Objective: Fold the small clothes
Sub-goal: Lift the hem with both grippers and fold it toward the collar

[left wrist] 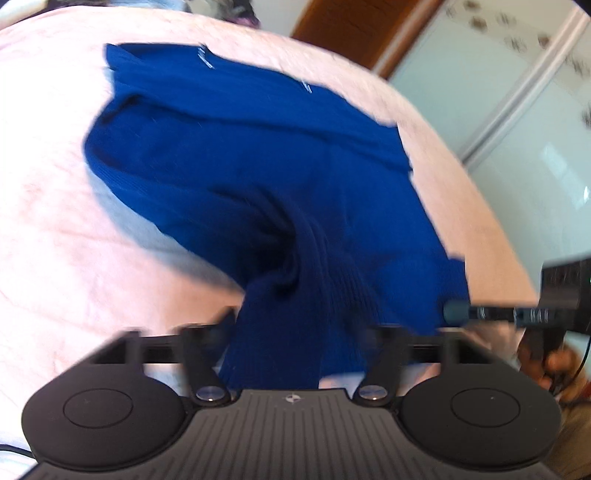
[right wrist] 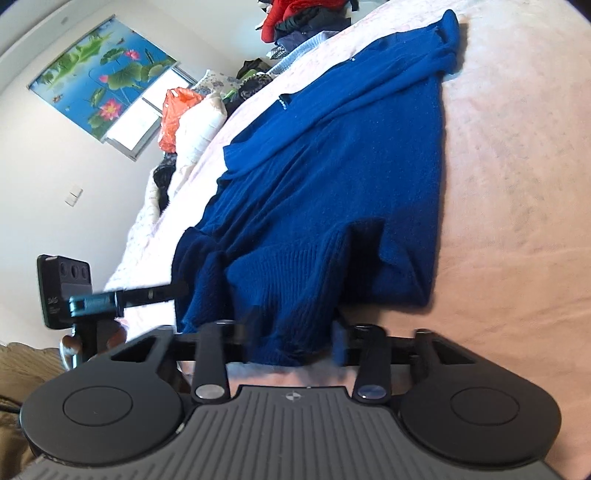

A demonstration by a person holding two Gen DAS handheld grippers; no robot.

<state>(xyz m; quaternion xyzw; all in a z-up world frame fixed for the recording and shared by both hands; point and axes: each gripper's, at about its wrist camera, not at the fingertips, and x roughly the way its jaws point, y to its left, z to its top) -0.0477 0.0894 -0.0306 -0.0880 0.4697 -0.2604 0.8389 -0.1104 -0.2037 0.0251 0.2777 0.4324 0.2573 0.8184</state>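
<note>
A royal-blue ribbed knit sweater (left wrist: pixel 258 155) is laid across a pale pink bedspread (left wrist: pixel 55 221), with its ribbed hem at the near edge and its collar end at the far side. In the right wrist view the same sweater (right wrist: pixel 332 155) is seen stretched lengthwise away from the camera, one sleeve folded diagonally over the body.

The left gripper (left wrist: pixel 299 332) is positioned at the near hem. A bunched section of the dark ribbed hem is seen between its two black fingers (left wrist: pixel 195 354), which are set partly apart. The fabric fills the gap and hangs down over the gripper body; whether the pads press on it cannot be told, since this view is blurred.

The right gripper (right wrist: pixel 291 339) is positioned at the near hem as well, further to the right. Its fingers (right wrist: pixel 210 350) are set at a narrow opening, and a fold of the hem is gathered between them and lifted slightly off the bedspread (right wrist: pixel 517 184). The cloth appears pinched there.

Each gripper is visible from the other's camera: the right gripper at the right edge of the left wrist view, touching the sweater's near right corner, and the left gripper at the left edge of the right wrist view, its fingers reaching into the hem.

A pile of assorted clothes (right wrist: pixel 303 18) is seen at the far end of the bed, and a lotus-print roller blind (right wrist: pixel 99 74) on the far wall.
</note>
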